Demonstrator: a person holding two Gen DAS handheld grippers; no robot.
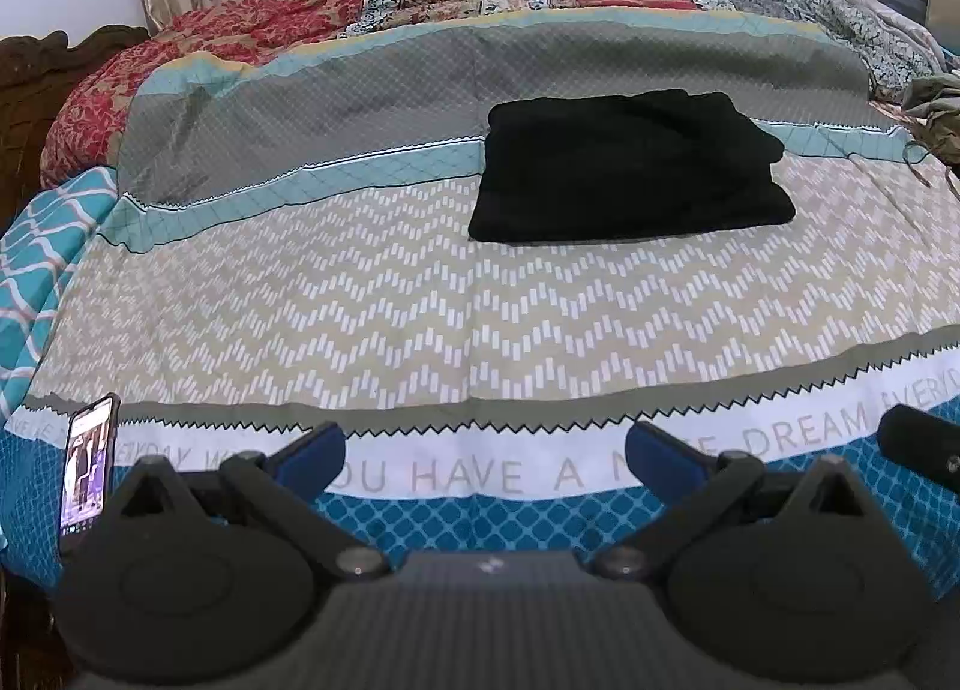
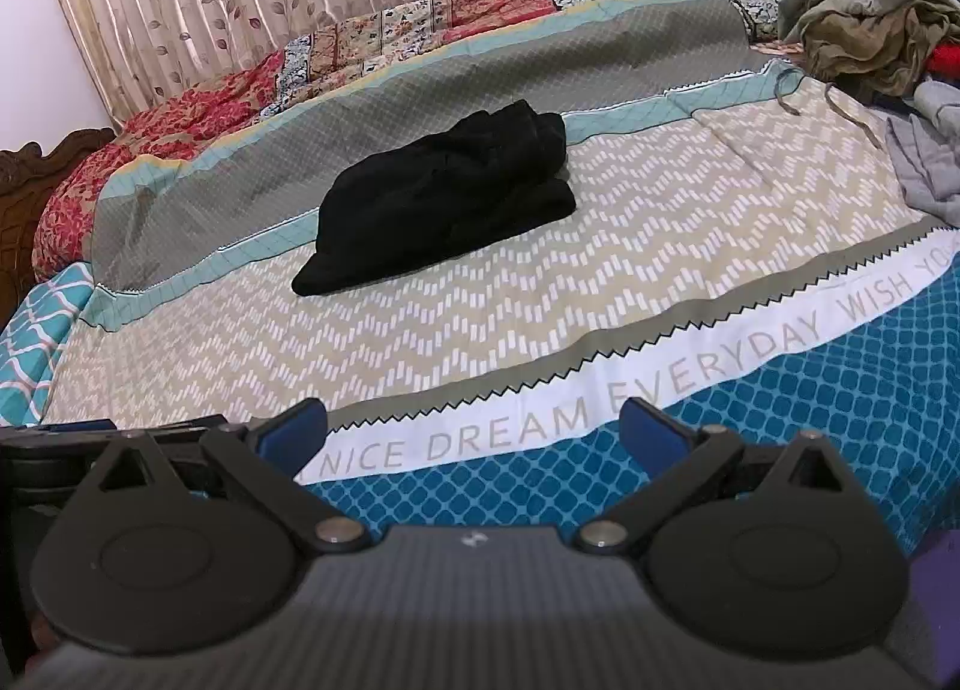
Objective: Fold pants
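Black pants (image 1: 630, 168), folded into a thick stack, far out on the chevron bedsheet (image 1: 360, 318), well apart from both claws. Left gripper (image 1: 486, 456) and right gripper (image 2: 474, 429) both spread wide, grasping nothing, low over the near lettered edge. Likely risks: top layers sliding or springing loose on the soft bed if nudged; olive clothes heap (image 2: 870, 30) far right spilling toward the stack; phone (image 1: 87, 468) near left knocked.
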